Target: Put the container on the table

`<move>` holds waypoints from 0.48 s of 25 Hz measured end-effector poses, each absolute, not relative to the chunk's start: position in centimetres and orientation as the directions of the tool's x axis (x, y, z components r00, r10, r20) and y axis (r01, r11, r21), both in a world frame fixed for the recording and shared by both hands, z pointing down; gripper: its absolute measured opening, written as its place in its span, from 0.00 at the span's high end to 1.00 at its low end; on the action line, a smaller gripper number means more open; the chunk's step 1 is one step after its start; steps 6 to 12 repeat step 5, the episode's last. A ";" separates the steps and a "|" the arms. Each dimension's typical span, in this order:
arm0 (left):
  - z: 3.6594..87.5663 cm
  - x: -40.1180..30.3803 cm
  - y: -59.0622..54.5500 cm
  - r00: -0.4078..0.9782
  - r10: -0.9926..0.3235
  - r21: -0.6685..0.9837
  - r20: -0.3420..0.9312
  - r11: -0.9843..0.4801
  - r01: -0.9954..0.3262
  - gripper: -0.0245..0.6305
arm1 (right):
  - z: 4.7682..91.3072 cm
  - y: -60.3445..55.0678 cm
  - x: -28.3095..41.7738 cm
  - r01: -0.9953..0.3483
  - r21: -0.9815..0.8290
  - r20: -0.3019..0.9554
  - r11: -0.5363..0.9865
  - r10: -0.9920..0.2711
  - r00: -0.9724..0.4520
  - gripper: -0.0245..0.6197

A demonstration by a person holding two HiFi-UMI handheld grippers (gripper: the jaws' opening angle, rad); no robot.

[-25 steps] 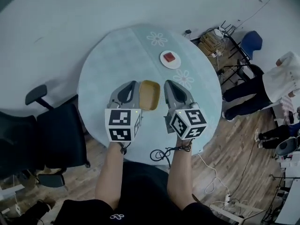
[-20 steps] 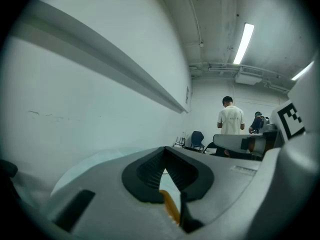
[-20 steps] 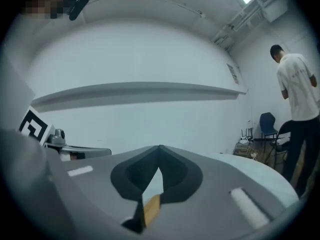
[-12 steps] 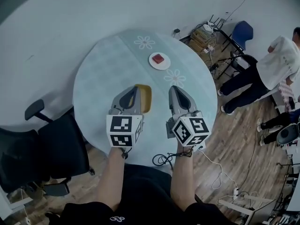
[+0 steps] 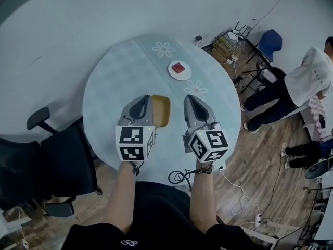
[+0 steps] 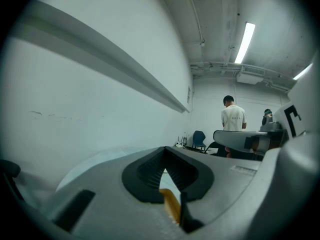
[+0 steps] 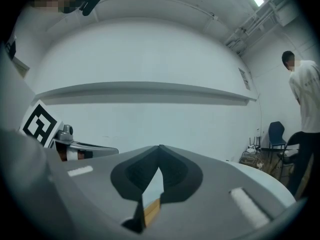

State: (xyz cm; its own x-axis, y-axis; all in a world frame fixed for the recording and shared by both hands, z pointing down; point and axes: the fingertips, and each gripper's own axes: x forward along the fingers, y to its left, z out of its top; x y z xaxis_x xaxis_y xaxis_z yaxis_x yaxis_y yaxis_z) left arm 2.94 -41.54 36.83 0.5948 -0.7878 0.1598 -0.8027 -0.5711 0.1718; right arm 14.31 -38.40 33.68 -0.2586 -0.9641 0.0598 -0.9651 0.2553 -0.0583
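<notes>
**Container on the table, both tools pinched shut**

Container (image 5: 161, 111), mustard yellow, lies on the round table (image 5: 112, 82) between the two tools, its left edge hidden under the left gripper (image 5: 139, 105). That one's jaws meet at the tips, with a sliver of yellow showing through the slit behind. Right gripper (image 5: 192, 105) is the same, tips together. A small plate (image 5: 179, 70) sits beyond them.

Head view steeply down on table (image 5: 109, 87), 2 gripper views level, sharing wall (image 6: 100, 109)
</notes>
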 end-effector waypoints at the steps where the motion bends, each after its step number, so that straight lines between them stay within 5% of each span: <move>1: 36.7 2.7 -41.7 0.594 -0.789 0.173 0.160 -0.570 -0.804 0.96 | 33.5 -38.5 14.0 -0.964 -0.052 0.059 0.261 -0.963 -0.264 0.95; 12: 36.7 1.9 -42.3 0.588 -0.792 0.177 0.163 -0.563 -0.807 0.96 | 33.3 -38.9 13.1 -0.961 -0.037 0.061 0.274 -0.959 -0.276 0.95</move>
